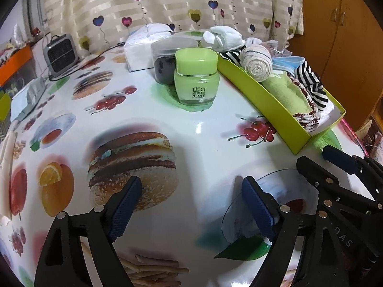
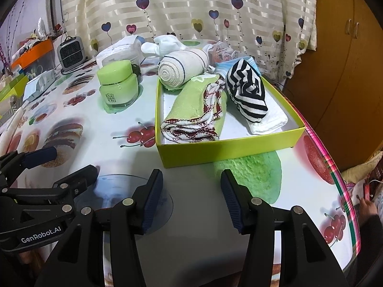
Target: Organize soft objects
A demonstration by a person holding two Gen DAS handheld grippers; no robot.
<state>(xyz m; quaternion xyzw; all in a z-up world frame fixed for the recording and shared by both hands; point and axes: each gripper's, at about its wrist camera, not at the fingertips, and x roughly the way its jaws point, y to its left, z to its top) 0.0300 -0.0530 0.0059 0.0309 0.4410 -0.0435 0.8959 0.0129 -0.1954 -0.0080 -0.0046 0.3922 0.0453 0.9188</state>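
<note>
A lime-green box (image 2: 222, 148) (image 1: 270, 106) stands on the table and holds soft things: a rolled beige bandage (image 2: 182, 68) (image 1: 256, 62), a folded green cloth with red trim (image 2: 194, 112) (image 1: 287, 93), a black-and-white striped sock (image 2: 246, 93) (image 1: 311, 86), a white folded cloth (image 2: 270, 120) and a blue mask (image 2: 241, 64). White socks (image 2: 165, 45) (image 1: 222, 37) lie behind the box. My left gripper (image 1: 191, 203) is open and empty over the table. My right gripper (image 2: 191, 198) is open and empty just in front of the box.
A green cream jar (image 1: 196, 79) (image 2: 118, 86), a dark-filled clear jar (image 1: 165, 59) and a tissue pack (image 1: 141, 50) stand left of the box. A small grey heater (image 1: 61, 53) is at the back left. The table edge (image 2: 340, 174) runs at right.
</note>
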